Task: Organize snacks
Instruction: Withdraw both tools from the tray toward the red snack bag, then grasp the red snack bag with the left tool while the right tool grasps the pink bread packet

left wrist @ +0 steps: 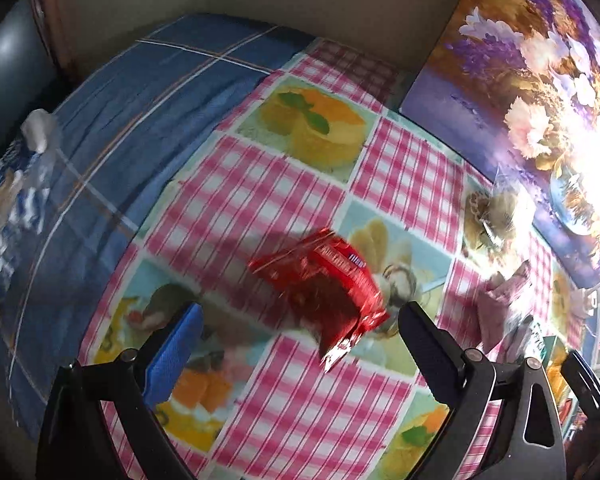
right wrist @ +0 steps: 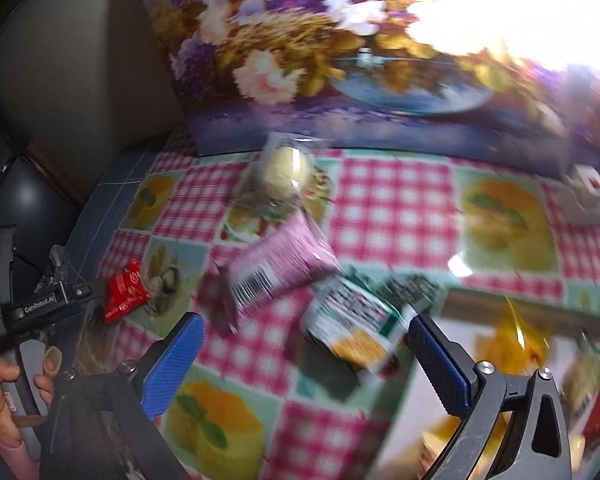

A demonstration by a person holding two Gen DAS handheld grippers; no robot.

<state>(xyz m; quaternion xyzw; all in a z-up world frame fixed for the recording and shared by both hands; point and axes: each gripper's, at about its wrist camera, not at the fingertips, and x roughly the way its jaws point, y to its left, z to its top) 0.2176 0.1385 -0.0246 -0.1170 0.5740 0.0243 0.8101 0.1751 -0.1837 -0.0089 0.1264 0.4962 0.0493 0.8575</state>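
Observation:
A red snack packet (left wrist: pixel 324 288) sits on the checked tablecloth (left wrist: pixel 260 200) just ahead of my left gripper (left wrist: pixel 302 308), which is open with its fingers on either side of the packet, not touching it. In the right wrist view the same red packet (right wrist: pixel 124 292) shows at far left. My right gripper (right wrist: pixel 306 322) is open above a green-and-white packet (right wrist: pixel 352 320). A pink packet (right wrist: pixel 284 268) lies just beyond it, and a clear bag with a pale round snack (right wrist: pixel 284 172) farther back. The view is motion-blurred.
A box (right wrist: pixel 432 360) at lower right holds a yellow packet (right wrist: pixel 516 340) and other snacks. A flower picture (right wrist: pixel 340 60) stands behind the table. A blue-and-white packet (left wrist: pixel 12 196) rests on blue cloth at left. A hand (right wrist: pixel 4 384) holds the left gripper's handle.

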